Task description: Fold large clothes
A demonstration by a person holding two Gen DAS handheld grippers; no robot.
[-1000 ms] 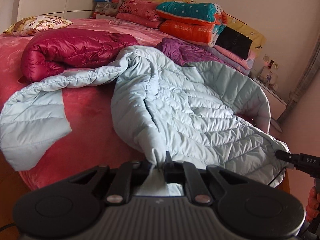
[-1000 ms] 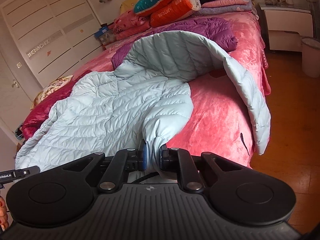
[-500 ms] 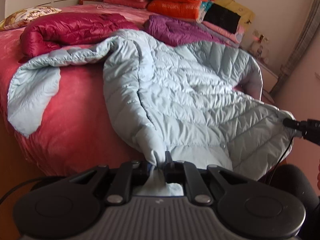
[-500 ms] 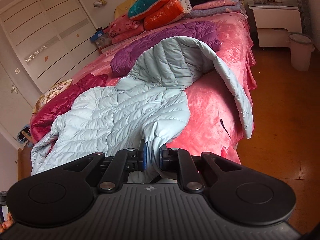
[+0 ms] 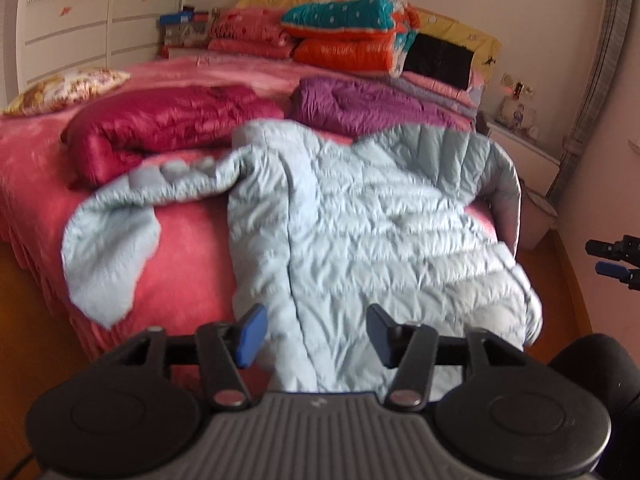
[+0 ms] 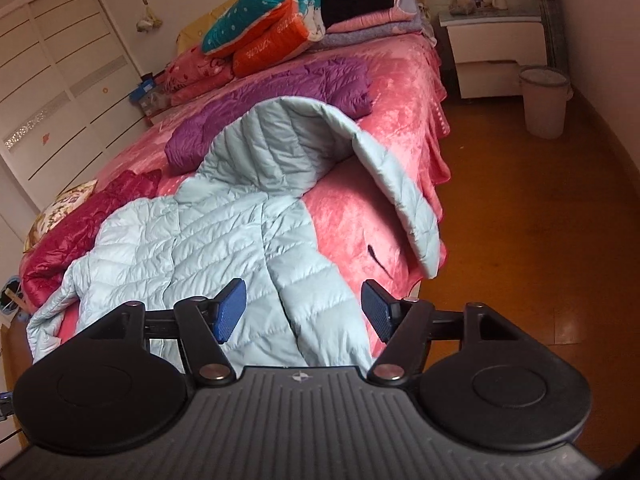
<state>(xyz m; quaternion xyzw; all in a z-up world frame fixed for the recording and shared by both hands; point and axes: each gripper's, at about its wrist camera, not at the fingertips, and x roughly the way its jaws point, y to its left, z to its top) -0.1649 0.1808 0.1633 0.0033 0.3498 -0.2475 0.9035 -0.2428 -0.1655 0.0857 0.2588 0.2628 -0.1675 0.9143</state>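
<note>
Pale blue quilted down jacket point(image 5: 384, 232) spread across the near part of the pink bed point(image 5: 188, 248), hem draped over the bed's edge toward both cameras. Left sleeve flung out sideways and drooping over the bedside in the left wrist view; right sleeve point(image 6: 404, 196) arching up and hanging off the far side toward the wooden floor point(image 6: 532, 224) in the right wrist view. Left gripper point(image 5: 314, 330) with jaws standing apart, having just opened — jacket fabric seen between the blue pads point(image 5: 250, 334) but not pinched, pads clear of the cloth. Right gripper point(image 6: 302, 310) likewise spread wide, just opened, the hem lying loose below and between its pads point(image 6: 228, 310), nothing clamped. Right gripper's fingertips also visible at the right margin of the left wrist view, beside the jacket's lower corner. Behind the jacket, a crimson puffer jacket point(image 5: 160, 128) bunched on the left and a purple one point(image 5: 360, 100) on the right, both lying on the bed. Farther back, stacked folded quilts point(image 5: 352, 36) — teal, orange, pink — against the headboard, and a floral pillow point(image 5: 68, 90) near the white wardrobe point(image 5: 92, 16). White nightstand point(image 6: 496, 48) and pale waste bin point(image 6: 544, 100) on the floor beyond the bed.
</note>
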